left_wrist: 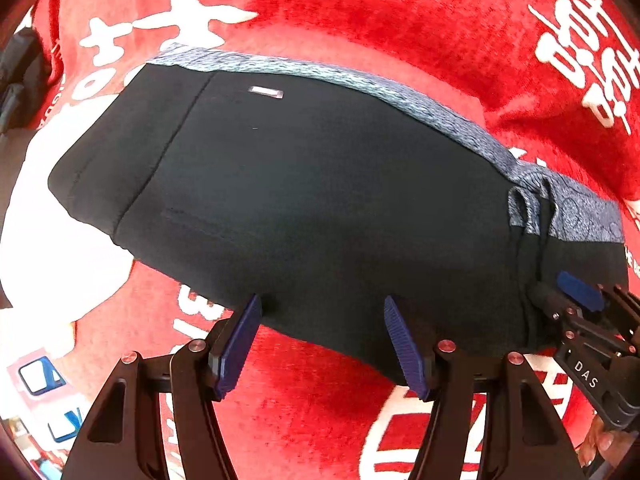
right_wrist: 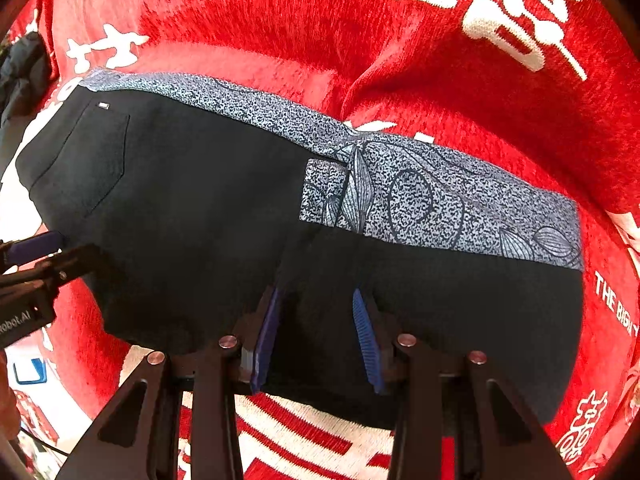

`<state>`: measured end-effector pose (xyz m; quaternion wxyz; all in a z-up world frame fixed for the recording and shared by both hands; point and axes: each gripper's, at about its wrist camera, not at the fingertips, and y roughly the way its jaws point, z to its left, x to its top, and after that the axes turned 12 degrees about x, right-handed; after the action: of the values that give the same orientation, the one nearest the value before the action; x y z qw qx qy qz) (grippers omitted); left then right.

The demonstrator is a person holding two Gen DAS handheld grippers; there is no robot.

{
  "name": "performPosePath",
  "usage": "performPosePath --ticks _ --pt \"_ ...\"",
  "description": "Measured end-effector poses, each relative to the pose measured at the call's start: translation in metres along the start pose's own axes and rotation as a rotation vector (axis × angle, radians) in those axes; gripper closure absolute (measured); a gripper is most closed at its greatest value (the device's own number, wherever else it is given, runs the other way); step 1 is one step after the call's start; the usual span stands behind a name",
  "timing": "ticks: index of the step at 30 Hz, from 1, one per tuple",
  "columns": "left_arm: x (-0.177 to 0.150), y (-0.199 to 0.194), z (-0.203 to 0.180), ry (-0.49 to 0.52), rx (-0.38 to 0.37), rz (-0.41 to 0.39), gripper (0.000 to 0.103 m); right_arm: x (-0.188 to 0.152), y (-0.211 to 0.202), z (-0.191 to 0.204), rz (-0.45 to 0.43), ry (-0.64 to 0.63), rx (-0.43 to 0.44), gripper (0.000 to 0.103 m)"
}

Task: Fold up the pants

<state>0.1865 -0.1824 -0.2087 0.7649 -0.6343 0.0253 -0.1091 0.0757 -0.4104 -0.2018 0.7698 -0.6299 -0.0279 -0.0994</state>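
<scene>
The black pants (left_wrist: 304, 200) lie folded in a compact block on the red cloth, with a blue-grey patterned waistband (left_wrist: 400, 96) along the far edge; they also show in the right wrist view (right_wrist: 192, 208), waistband (right_wrist: 440, 200) at the far right. My left gripper (left_wrist: 322, 340) is open, its blue pads at the near edge of the pants with nothing held between them. My right gripper (right_wrist: 316, 336) is open over the near edge of the black fabric. It also shows at the right of the left wrist view (left_wrist: 580, 300). The left gripper shows at the left of the right wrist view (right_wrist: 32, 252).
A red plush cloth (left_wrist: 360, 12) with white characters covers the surface, and it is rumpled into a fold (right_wrist: 360, 80) beyond the waistband. A dark bag or garment (left_wrist: 20, 76) lies at the far left edge.
</scene>
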Motion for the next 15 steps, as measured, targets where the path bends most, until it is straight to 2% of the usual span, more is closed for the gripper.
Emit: performPosePath --ticks 15 --pt "0.000 0.002 0.044 -0.066 -0.012 0.003 0.038 -0.008 0.003 0.030 0.023 -0.010 -0.020 0.060"
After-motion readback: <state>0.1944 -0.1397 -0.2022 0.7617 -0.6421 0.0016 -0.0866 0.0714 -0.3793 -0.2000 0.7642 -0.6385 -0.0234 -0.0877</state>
